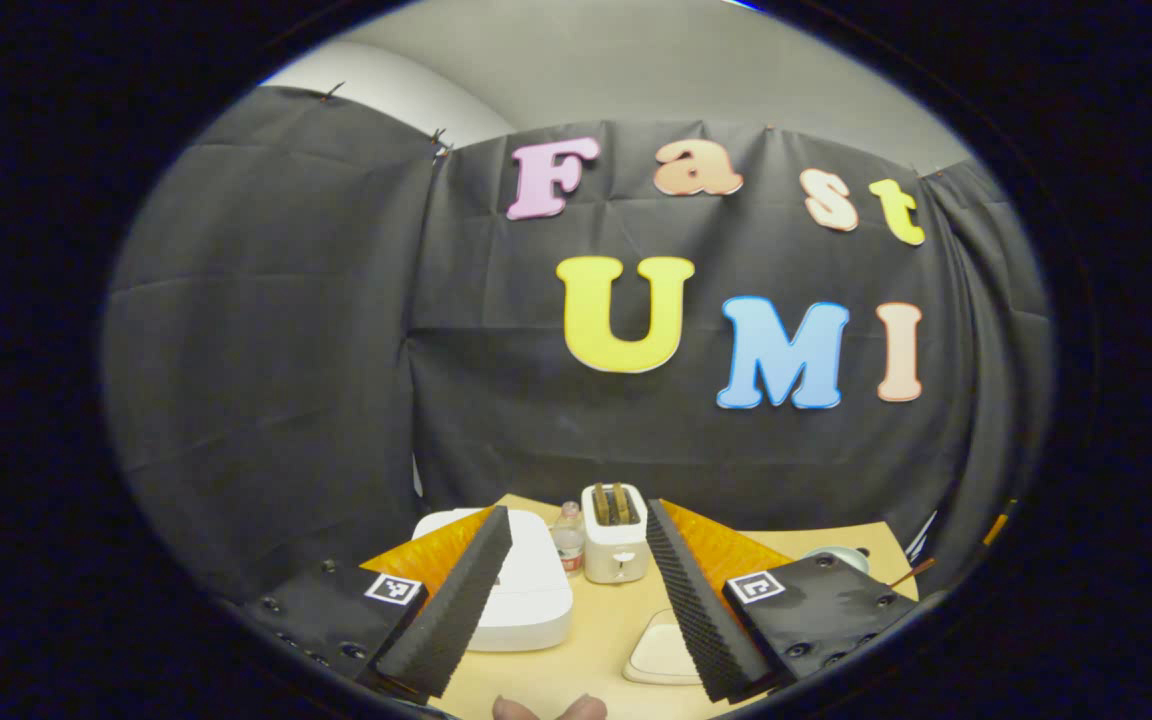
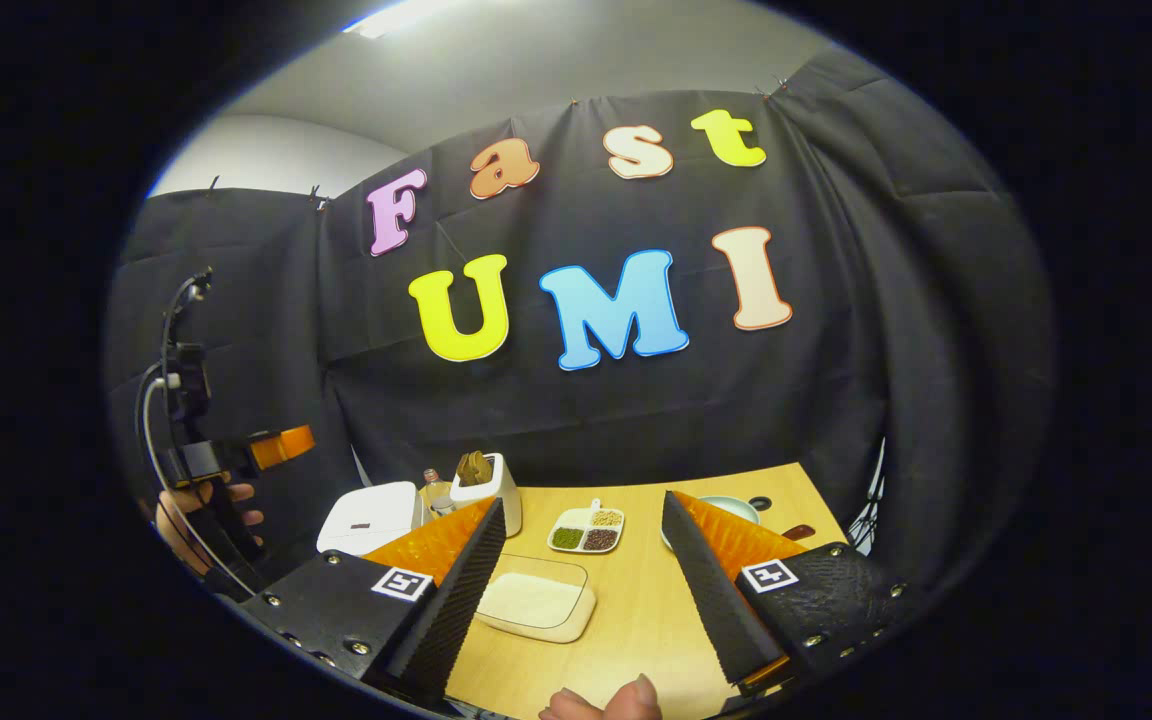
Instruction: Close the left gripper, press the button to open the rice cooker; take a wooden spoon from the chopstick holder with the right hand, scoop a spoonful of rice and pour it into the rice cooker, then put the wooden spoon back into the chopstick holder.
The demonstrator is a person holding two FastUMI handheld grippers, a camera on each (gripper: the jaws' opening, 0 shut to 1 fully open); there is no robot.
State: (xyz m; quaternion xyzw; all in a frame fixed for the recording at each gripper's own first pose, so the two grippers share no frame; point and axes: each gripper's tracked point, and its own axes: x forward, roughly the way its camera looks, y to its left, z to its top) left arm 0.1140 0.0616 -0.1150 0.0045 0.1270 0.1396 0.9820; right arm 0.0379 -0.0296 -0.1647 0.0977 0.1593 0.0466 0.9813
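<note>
Rice cooker (image 2: 368,517) lid down; chopstick holder (image 2: 487,488) holds wooden utensils; both grippers' jaws apart, empty.

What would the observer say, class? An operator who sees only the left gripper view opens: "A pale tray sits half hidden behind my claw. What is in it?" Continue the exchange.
Observer: The tray holds a flat layer of white grains, probably the rice.
Operator: Anything beyond it?
Observer: A sectioned dish with green, dark and pale fillings lies behind the tray, to the right of the chopstick holder in the right gripper view.
Operator: And the right claw?
Observer: The right claw is open and grips nothing.
</note>
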